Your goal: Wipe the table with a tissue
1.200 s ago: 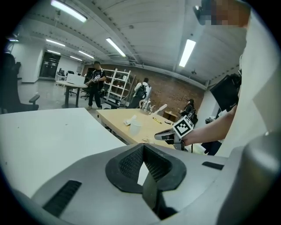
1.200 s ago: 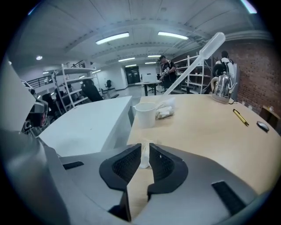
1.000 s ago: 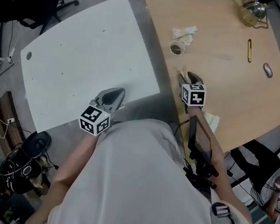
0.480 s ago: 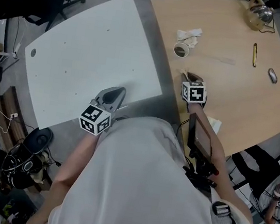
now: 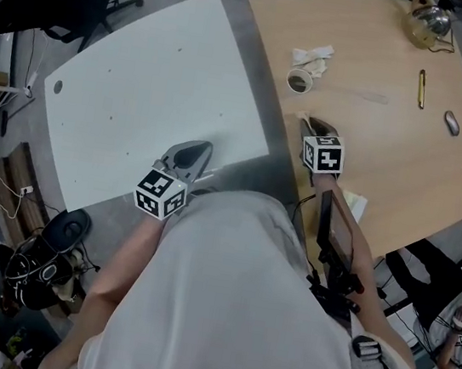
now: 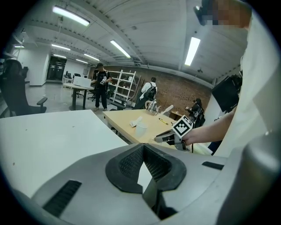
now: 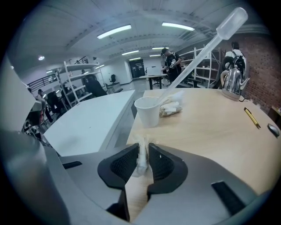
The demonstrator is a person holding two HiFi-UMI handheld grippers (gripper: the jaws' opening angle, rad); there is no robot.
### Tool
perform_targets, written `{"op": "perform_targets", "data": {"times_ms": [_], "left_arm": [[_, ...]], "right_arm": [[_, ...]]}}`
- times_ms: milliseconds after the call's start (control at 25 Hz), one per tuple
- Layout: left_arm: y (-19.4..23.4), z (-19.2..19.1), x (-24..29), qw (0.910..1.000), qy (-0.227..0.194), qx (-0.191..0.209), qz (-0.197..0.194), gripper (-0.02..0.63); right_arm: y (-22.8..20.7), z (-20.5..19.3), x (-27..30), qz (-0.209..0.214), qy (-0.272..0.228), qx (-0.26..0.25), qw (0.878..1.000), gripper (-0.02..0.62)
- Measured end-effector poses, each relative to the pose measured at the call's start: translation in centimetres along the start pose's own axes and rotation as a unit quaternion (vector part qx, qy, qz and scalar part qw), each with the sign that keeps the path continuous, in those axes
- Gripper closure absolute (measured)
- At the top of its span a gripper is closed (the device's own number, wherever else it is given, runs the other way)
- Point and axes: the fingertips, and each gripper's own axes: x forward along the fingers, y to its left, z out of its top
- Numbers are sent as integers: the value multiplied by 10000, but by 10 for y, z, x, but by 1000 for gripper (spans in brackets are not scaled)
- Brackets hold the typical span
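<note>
Holding: right gripper (image 7: 143,151) has its jaws closed down to a thin gap on a small tissue (image 7: 142,161), pinched mid-wad, with a frayed end poking past the tips.
Tissue place: just off the wooden table (image 5: 392,143), on the near side of the paper cup (image 7: 148,112) and close to it; can't tell if it touches the wood.
Left gripper: left gripper (image 6: 143,147) has its tips together with nothing between them; it sits over the white table (image 5: 143,80), well left of the cup.
Other stuff: crumpled tissue (image 7: 170,107) right behind the cup; pipette (image 7: 206,48) standing in the cup; pen (image 5: 421,89) and kettle (image 5: 429,20) far to the cup's right.
Handling: looks very light, soft and limp, with no stiffness, so it will probably bunch or tear if dragged hard, or slip out if held by a corner.
Grip advice: keep the pinch across the wad's middle, leaving a tuft beyond the tips for contact.
Step judged: wipe likely about to start; press lightly and steer clear of the cup, which would tip easily.
</note>
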Motion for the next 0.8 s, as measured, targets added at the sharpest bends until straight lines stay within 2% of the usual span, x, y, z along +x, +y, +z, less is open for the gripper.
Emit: {"op": "perform_targets", "data": {"times_ms": [520, 800], "left_arm": [[2, -10, -20, 9996, -80, -129, 235, 600], [13, -22, -37, 9984, -227, -345, 397, 601]], "right_arm": [[82, 26, 0, 1035, -267, -527, 9929, 520], [123, 32, 8, 1365, -259, -1124, 9839, 520]]}}
